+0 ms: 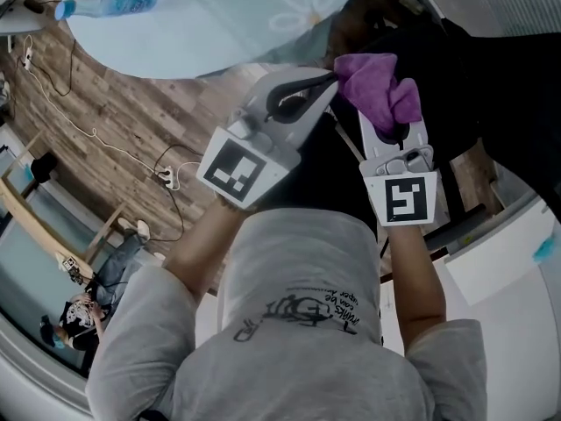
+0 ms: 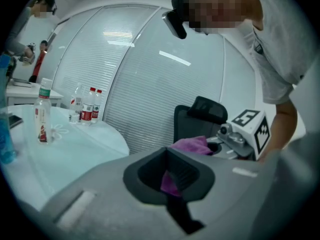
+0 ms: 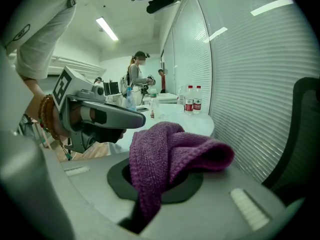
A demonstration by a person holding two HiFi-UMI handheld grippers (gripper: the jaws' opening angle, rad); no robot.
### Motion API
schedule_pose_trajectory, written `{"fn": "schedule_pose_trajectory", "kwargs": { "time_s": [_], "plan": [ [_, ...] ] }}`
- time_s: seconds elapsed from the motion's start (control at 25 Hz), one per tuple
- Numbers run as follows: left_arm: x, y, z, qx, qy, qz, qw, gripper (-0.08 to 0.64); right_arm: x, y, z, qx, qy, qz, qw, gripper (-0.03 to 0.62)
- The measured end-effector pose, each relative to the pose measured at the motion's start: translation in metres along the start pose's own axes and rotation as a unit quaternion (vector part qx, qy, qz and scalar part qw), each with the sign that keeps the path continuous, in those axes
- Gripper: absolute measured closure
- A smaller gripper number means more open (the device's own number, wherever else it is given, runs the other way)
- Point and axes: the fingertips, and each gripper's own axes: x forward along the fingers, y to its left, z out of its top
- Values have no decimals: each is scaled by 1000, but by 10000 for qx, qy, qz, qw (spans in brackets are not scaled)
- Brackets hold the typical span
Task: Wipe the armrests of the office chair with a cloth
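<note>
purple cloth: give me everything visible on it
The purple cloth is knitted-looking, ribbed fabric, bunched and folded over itself. Its lower part is clamped between the fingers of the right gripper; the rest bulges above them and droops sideways. The tip of the left gripper meets its edge, and purple shows between those fingers, so it seems to nip a corner. It is held up in the air near the dark office chair.

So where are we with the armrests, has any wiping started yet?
Done: the purple cloth is picked up and clamped in the right hand-held gripper. In hand: the cloth is up in the air beside the office chair, and the left hand-held gripper is shut, close against it. Left: both armrests. No view shows the cloth on either one, so wiping looks not yet started.
</note>
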Motion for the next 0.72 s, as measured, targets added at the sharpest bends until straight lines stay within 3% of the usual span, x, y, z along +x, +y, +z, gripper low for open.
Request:
{"fn": "schedule_pose_trajectory", "kwargs": {
  "time_s": [0.4,0.72],
  "plan": [
    [11,8,-51,-243,125,14,9996,560,30,7,-90,-138,772,260,9966,561],
    [10,3,-64,-299,261,-35,9992,560,29,4,-93,-399,785,307,9956,561]
  ]
}}
